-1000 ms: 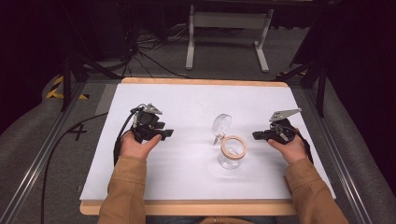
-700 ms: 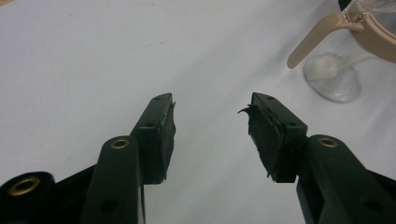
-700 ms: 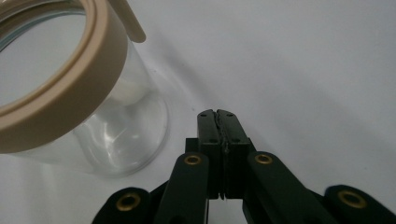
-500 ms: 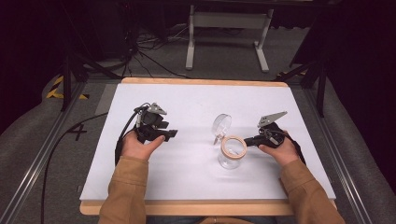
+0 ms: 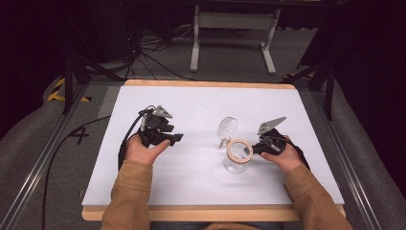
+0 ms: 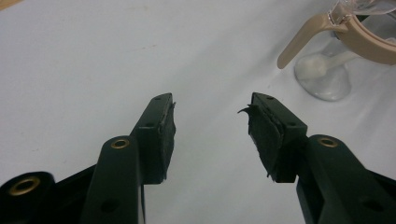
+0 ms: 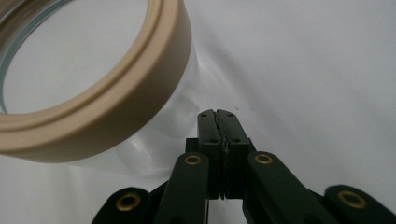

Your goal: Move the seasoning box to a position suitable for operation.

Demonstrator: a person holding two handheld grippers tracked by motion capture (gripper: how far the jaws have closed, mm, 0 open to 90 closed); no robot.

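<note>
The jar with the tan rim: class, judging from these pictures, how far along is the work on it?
Done: the jar stands upright with its clear lid flipped open. In hand: the right gripper, jaws shut, is beside its rim. Left: the left gripper is open, holding nothing, apart from the jar.

Jar (image 5: 237, 157) just before right tongs (image 5: 255, 149); table (image 5: 191, 103) open elsewhere.

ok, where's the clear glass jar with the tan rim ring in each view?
High view: the clear glass jar with the tan rim ring stands right of centre on the white table, just left of the right gripper.
Left gripper view: top right corner, beyond the open jaws.
Right gripper view: upper left, close ahead of the shut jaws.
Shared landmark: the tan ring itself.
</note>
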